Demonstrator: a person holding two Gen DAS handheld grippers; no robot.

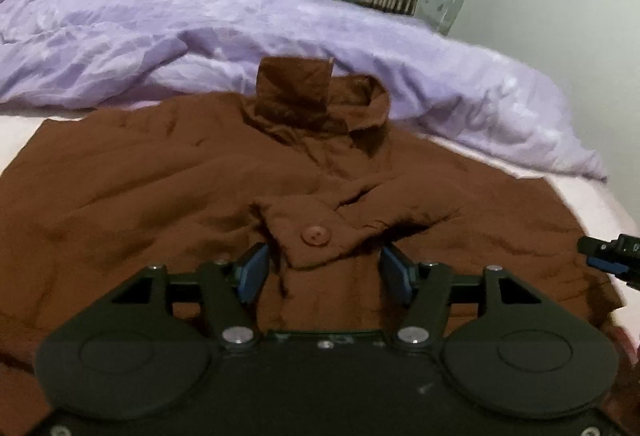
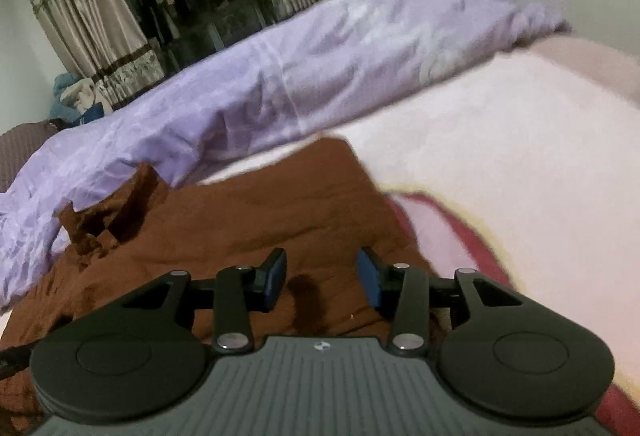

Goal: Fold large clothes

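A large brown shirt (image 1: 160, 176) lies spread flat on the bed, its collar (image 1: 320, 104) standing up at the far end. A sleeve is folded across the front, ending in a cuff with a round button (image 1: 316, 234). My left gripper (image 1: 323, 256) is open just above that cuff; the blue pads (image 1: 252, 272) stand on either side without pressing it. My right gripper (image 2: 322, 260) is open over the shirt's right part (image 2: 260, 212), with nothing between its fingers. It also shows at the right edge of the left wrist view as a dark gripper tip (image 1: 604, 256).
A crumpled purple duvet (image 1: 200, 36) is heaped along the far side of the bed, right behind the collar. Pink bedding (image 2: 500, 136) with a red-edged blanket (image 2: 476, 248) lies to the shirt's right. Striped curtains (image 2: 92, 20) and an open wardrobe stand beyond.
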